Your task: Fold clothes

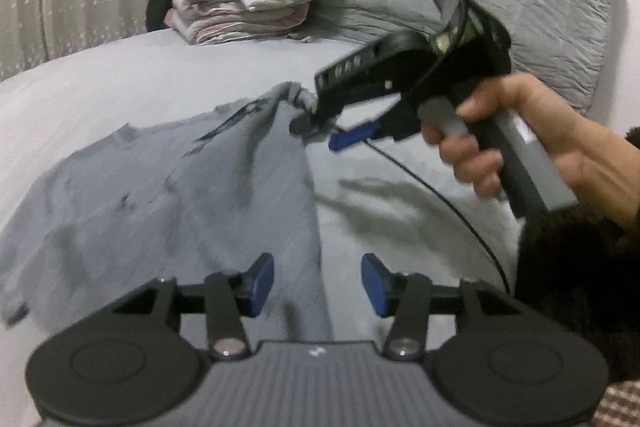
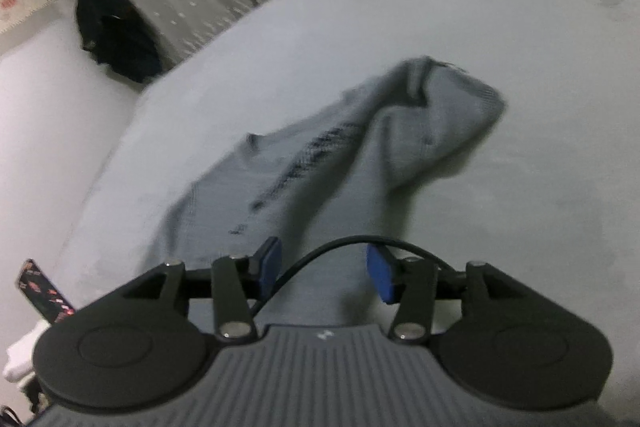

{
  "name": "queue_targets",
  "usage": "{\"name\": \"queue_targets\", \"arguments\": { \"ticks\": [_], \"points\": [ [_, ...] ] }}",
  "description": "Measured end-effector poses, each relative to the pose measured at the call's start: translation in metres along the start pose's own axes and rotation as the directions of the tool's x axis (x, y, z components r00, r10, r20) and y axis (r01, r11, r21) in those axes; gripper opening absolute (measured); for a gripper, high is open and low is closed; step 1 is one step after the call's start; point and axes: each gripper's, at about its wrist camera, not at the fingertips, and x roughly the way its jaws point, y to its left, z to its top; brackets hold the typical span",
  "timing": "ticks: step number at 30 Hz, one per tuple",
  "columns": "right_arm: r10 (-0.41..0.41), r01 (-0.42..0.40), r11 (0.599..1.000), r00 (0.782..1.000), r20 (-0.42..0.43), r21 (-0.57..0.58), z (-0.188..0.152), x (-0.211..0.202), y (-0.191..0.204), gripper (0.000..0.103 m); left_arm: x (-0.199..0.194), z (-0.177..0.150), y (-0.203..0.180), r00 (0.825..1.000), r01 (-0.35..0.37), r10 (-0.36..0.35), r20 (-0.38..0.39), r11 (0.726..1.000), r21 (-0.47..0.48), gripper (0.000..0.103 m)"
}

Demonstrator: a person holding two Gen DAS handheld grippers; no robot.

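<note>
Bed (image 1: 160, 67) holds the shirt (image 1: 160, 195) at middle left, its raised sleeve (image 1: 294, 95) just by your right claw (image 2: 324, 271), its lower part under your left claw (image 1: 318, 283); both claws are wide and empty.

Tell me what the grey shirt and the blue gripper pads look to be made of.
Shirt: soft matte knit, probably cotton jersey; it drapes and creases, with a ribbed collar. Pads: smooth blue rubber or plastic, likely; slight sheen, too blurred to be sure.

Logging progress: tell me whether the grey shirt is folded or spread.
Partly folded: grey shirt lies spread, one sleeve turned over its chest.
</note>
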Motion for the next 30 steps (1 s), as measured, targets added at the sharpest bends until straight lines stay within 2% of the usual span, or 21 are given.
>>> {"name": "queue_targets", "arguments": {
  "ticks": [3, 7, 8, 9, 12, 14, 16, 19, 21, 22, 25, 27, 30],
  "points": [
    [-0.016, 0.017, 0.999, 1.000, -0.023, 0.031, -0.002, 0.014, -0.009, 0.052, 0.019, 0.004, -0.003, 1.000, -0.024, 0.024, 0.010, 1.000, -0.004, 0.049],
    [0.036, -0.034, 0.998, 0.999, -0.040, 0.061, -0.011, 0.032, -0.014, 0.050, 0.036, -0.003, -0.004, 0.999, -0.052, 0.052, 0.011, 0.999, -0.014, 0.049],
    [0.050, -0.048, 0.997, 0.998, -0.037, 0.057, -0.013, 0.034, -0.013, 0.045, 0.039, -0.005, -0.004, 0.998, -0.061, 0.061, 0.005, 0.998, -0.008, 0.049],
    [0.060, -0.058, 0.997, 0.998, -0.035, 0.049, -0.014, 0.035, -0.012, 0.025, 0.040, -0.007, -0.005, 0.998, -0.069, 0.069, 0.000, 0.998, -0.001, 0.049],
    [0.072, -0.072, 0.997, 0.997, -0.015, 0.020, -0.017, 0.028, -0.005, 0.022, 0.043, -0.011, -0.004, 0.996, -0.089, 0.089, -0.007, 0.996, 0.018, 0.049],
    [0.090, -0.090, 0.996, 0.996, 0.006, 0.004, -0.015, 0.020, -0.001, 0.021, 0.044, -0.012, -0.002, 0.995, -0.099, 0.099, -0.006, 0.995, 0.020, 0.048],
    [0.123, -0.123, 0.992, 0.992, 0.023, -0.007, -0.011, 0.013, 0.005, 0.021, 0.043, -0.010, 0.004, 0.994, -0.109, 0.109, 0.000, 0.994, -0.005, 0.041],
    [0.171, -0.169, 0.984, 0.985, 0.039, -0.054, -0.002, 0.008, 0.021, 0.021, 0.041, -0.008, 0.013, 0.992, -0.122, 0.123, 0.010, 0.992, -0.042, 0.026],
    [0.200, -0.196, 0.976, 0.979, 0.038, -0.093, 0.005, 0.012, 0.034, 0.021, 0.039, -0.007, 0.020, 0.991, -0.132, 0.134, 0.017, 0.989, -0.072, 0.011],
    [0.209, -0.204, 0.973, 0.977, 0.034, -0.110, 0.008, 0.015, 0.039, 0.021, 0.036, -0.007, 0.026, 0.990, -0.139, 0.142, 0.024, 0.986, -0.095, 0.008],
    [0.214, -0.210, 0.970, 0.977, 0.016, -0.121, 0.015, 0.029, 0.047, 0.021, 0.031, -0.006, 0.043, 0.982, -0.173, 0.182, 0.044, 0.972, -0.161, 0.003],
    [0.234, -0.234, 0.969, 0.972, -0.011, -0.077, 0.018, 0.037, 0.043, 0.022, 0.026, -0.007, 0.056, 0.979, -0.182, 0.198, 0.054, 0.960, -0.214, 0.003],
    [0.316, -0.315, 0.949, 0.948, -0.041, 0.021, 0.018, 0.040, 0.038, 0.025, 0.016, -0.010, 0.071, 0.978, -0.164, 0.194, 0.081, 0.944, -0.288, 0.008]
  ]
}}
